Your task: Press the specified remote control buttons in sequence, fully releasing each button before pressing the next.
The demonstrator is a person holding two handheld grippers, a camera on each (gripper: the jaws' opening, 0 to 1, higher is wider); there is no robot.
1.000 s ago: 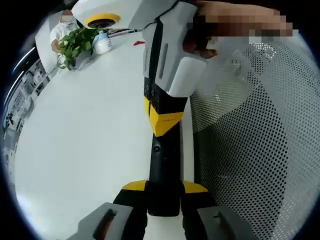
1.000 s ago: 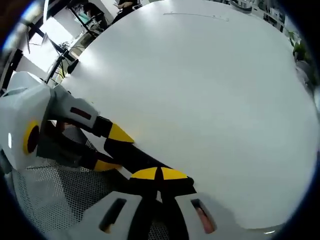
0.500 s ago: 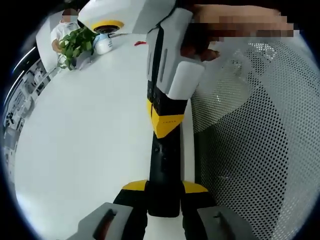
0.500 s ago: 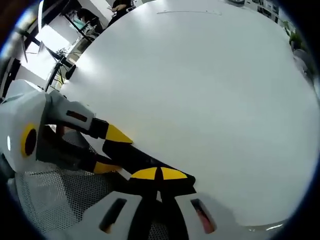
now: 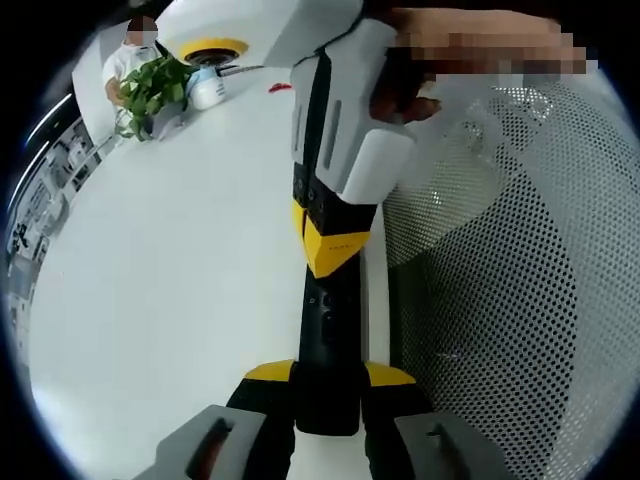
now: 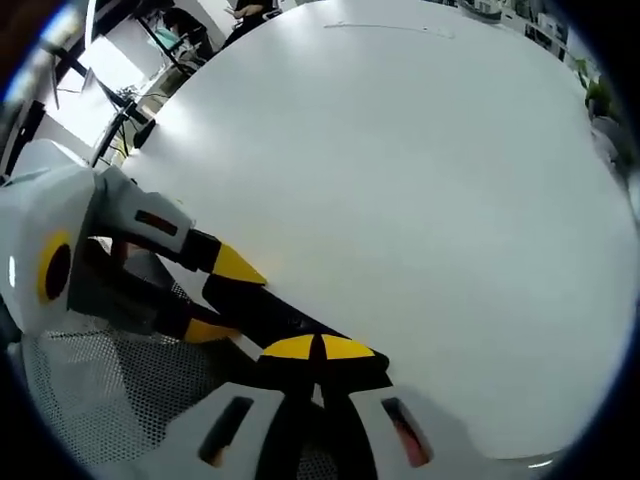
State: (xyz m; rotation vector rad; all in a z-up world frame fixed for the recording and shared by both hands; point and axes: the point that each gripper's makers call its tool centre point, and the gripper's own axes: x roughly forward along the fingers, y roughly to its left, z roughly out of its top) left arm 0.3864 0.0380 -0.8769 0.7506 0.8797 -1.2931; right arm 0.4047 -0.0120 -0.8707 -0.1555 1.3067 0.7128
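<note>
A slim black remote (image 5: 325, 325) lies lengthwise between the yellow-tipped jaws of my left gripper (image 5: 328, 373), which is shut on its near end. My right gripper (image 5: 330, 245) comes in from above, a hand holding it. Its yellow tips are shut together and rest on the remote's upper face; the button under them is hidden. In the right gripper view, my right gripper (image 6: 318, 348) is shut with its tips down on the remote (image 6: 275, 315). The left gripper (image 6: 222, 300) clamps the remote from the left.
The white table (image 5: 170, 270) spreads to the left, and its surface (image 6: 420, 180) is wide and bare. A black mesh chair (image 5: 500, 300) stands close on the right. A potted plant (image 5: 150, 90) and a white bottle (image 5: 205, 90) sit at the far edge.
The right gripper's body has shifted slightly, and its tips stay on the remote at almost the same spot. The left gripper still holds the remote.
</note>
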